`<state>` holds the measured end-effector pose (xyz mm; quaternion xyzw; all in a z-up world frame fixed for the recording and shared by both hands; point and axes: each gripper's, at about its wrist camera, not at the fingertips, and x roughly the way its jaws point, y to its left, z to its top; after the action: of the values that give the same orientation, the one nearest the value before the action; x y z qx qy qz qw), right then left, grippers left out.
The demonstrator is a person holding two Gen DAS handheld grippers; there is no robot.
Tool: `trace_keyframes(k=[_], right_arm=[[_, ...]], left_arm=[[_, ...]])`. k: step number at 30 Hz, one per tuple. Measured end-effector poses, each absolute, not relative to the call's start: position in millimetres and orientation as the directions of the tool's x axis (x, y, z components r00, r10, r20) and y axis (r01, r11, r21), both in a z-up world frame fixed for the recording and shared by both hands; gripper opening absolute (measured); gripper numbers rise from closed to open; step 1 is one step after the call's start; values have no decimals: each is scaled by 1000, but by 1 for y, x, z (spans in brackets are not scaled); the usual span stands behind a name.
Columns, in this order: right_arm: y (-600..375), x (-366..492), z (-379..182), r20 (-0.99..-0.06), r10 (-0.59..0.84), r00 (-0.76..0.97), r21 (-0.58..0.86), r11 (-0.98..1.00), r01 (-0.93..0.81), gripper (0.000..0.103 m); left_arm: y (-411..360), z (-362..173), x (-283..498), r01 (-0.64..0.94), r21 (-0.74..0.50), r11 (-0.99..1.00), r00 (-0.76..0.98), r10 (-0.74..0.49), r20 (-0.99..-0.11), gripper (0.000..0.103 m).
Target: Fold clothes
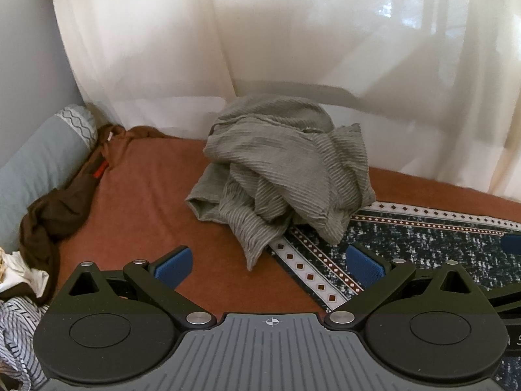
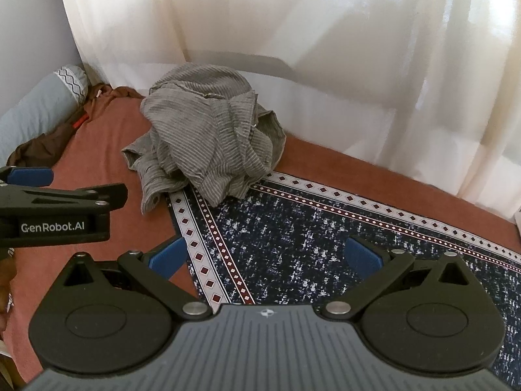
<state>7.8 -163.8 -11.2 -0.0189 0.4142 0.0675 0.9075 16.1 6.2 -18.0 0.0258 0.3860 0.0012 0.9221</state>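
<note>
The grey ribbed garment [image 1: 280, 169] is seen bunched in a heap on the bed [image 1: 143, 189], partly over the patterned blanket [image 2: 325, 234], so no fold is shown and the folding looks left to be done. Both the left gripper [image 1: 270, 265] and the right gripper [image 2: 270, 255] are held wide open, with nothing gripped. "GenRobot.AI" can be read on the left gripper's side.

Your grey ribbed garment [image 1: 280, 169] is bunched in a heap — its folds hide its shape, and you cannot tell sleeves or collar. Left of it, the brown garment [image 1: 58, 208] runs off the picture's edge. The striped cloth [image 1: 16, 342] below that is cut off too — only a corner shows.
</note>
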Motion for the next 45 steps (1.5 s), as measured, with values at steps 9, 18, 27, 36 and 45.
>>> trace_keyframes(k=[9, 18, 27, 36, 45], right_arm=[[-157, 21, -26, -783, 98, 615, 12, 990, -143, 103], [-153, 52, -41, -784, 96, 614, 2, 988, -152, 103], [-151, 104, -63, -709, 136, 692, -11, 979, -204, 103], [-145, 161, -93, -684, 218, 696, 49, 966, -254, 71], [-156, 144, -69, -687, 370, 625, 218, 926, -308, 8]], left_arm=[[13, -32, 28, 28, 41, 999, 678, 11, -735, 103], [23, -49, 54, 55, 40, 998, 669, -8, -743, 103], [34, -56, 119, 131, 55, 990, 694, -52, -719, 103], [35, -69, 181, 147, -11, 989, 652, -105, -751, 97], [46, -73, 183, 168, -198, 966, 591, -259, -764, 5]])
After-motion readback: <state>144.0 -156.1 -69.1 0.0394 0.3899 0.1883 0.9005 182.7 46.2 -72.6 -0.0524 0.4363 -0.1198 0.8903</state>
